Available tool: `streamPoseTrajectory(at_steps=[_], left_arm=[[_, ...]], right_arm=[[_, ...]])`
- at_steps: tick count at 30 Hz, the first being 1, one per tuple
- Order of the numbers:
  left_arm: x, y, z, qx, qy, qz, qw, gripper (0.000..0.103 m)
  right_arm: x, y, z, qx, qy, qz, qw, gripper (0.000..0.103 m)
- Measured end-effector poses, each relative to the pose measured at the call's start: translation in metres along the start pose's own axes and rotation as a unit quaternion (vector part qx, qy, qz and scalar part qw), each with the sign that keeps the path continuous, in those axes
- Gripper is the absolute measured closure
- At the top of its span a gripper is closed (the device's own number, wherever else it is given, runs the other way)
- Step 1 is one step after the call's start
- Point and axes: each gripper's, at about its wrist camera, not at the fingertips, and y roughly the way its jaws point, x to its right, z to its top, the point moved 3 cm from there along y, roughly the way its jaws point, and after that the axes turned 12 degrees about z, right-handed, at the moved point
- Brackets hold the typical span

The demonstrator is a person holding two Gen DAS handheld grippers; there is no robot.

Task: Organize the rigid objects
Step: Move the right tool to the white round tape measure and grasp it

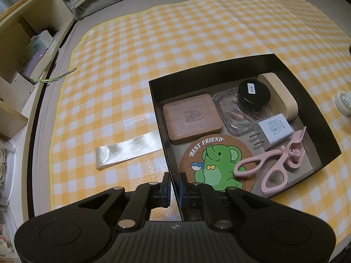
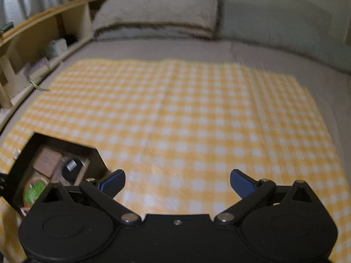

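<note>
I see the black box (image 1: 285,70) sitting open on the yellow checked cloth, its near-left wall pinched between the fingers of my left tool (image 1: 174,186). Inside, a square wooden coaster (image 1: 192,118) lies flat at the far left, and a round cork coaster (image 1: 217,164) with a green elephant lies flat in front of it. Right of the square one is a clear plastic case (image 1: 232,118), with a black round jar (image 1: 254,95) resting on it. A pale wooden case (image 1: 279,96) lies along the far right wall. A white charger plug (image 1: 273,131) lies prongs toward the elephant coaster, and pink scissors-like tongs (image 1: 274,164) lie at the near right. A small white round tin (image 1: 343,103) sits outside on the cloth.
</note>
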Motion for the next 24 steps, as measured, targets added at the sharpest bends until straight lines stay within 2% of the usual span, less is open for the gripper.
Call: streamPoseTrajectory(at_steps=[3,11,18,24], left_arm=[[-0.001,0.0,0.0,0.0,0.001,-0.001,1.0,0.095],[-0.001,0.0,-0.001,0.003,0.0,-0.004,1.0,0.095],[0.0,0.0,-0.002,0.005,0.001,-0.003,1.0,0.095],[0.0,0.0,-0.001,0.004,0.001,-0.003,1.0,0.095]], right_arm=[[0.015,0.009,-0.013,-0.038,0.028,0.008,0.999,0.008],[0.034,0.038,-0.051,-0.132,0.088,0.02,0.987,0.008],[0.03,0.055,-0.065,-0.166,0.092,0.01,0.982,0.011],[0.028,0.064,-0.072,-0.183,0.08,-0.001,0.98,0.022]])
